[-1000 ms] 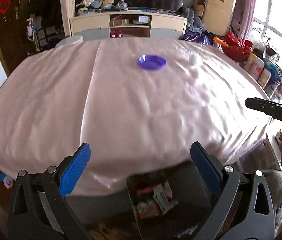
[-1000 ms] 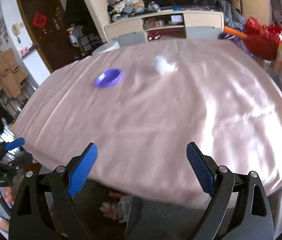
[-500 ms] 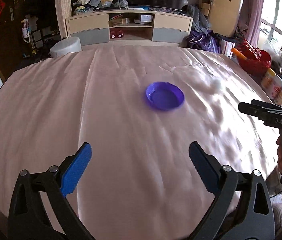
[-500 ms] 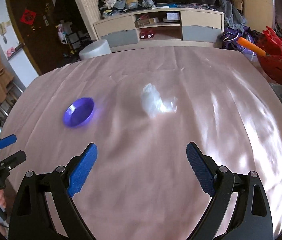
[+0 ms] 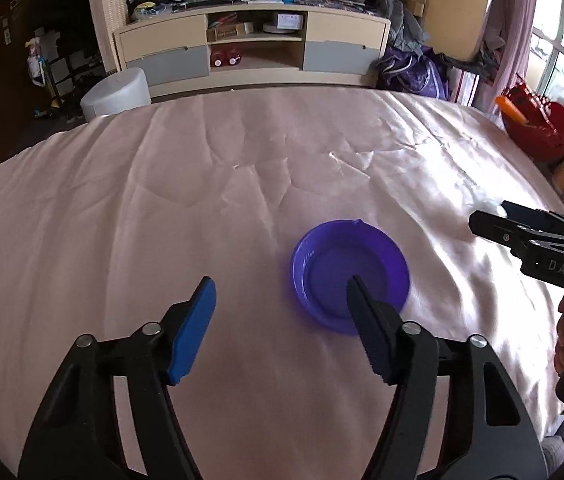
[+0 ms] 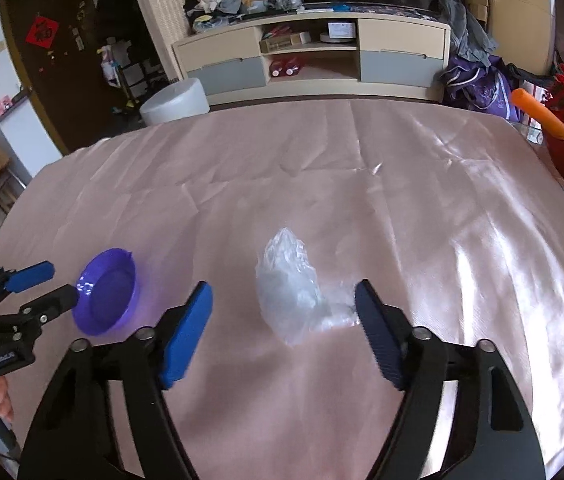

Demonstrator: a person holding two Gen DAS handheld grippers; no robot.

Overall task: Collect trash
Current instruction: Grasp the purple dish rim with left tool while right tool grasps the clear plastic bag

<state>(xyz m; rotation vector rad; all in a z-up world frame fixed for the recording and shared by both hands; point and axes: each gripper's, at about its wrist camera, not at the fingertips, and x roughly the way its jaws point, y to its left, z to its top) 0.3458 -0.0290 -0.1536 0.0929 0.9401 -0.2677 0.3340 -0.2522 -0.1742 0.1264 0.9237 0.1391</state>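
Both claws now sit further in over the desk (image 6: 422, 184) than a second ago, its near edge and the bin below gone from view; jaws of each have just been closing.

Left claw (image 5: 282, 300): partly open, holding nothing; right finger over the purple dish (image 5: 349, 276), whose near rim lies between the jaws.

Right claw (image 6: 284, 308): partly open, gripping nothing; crumpled clear plastic bag (image 6: 296, 292) lies between its fingers on the desk, right pad just beside it.

Purple dish: round, shallow, glossy plastic, empty.

Desk cover: pink satin-like cloth, creased, shiny.

Red basket (image 5: 538, 128): beyond the desk's right edge, contents unclear.
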